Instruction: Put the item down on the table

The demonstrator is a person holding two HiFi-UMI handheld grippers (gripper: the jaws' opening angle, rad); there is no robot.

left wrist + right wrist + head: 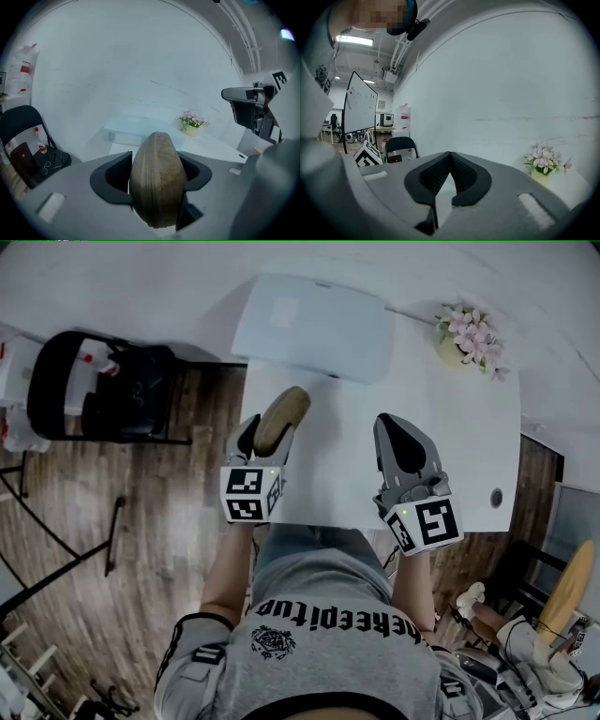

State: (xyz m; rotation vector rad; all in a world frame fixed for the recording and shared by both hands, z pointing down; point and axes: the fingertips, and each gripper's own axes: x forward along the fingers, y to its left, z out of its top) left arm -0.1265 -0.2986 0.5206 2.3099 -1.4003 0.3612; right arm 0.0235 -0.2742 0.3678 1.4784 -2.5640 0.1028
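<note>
A brown oval zippered pouch (281,416) stands on edge between the jaws of my left gripper (272,435), which is shut on it over the left edge of the white table (469,446). In the left gripper view the pouch (157,183) fills the gap between both jaws, zipper towards the camera. My right gripper (394,427) hovers above the table's near middle, shut, with its tips touching and nothing held. The right gripper view shows its tips (450,157) meeting.
A pale flat rectangular box (314,326) lies at the table's far edge. A small pot of pink flowers (469,336) stands at the far right. A black chair with items on it (103,385) is left of the table, on wooden floor.
</note>
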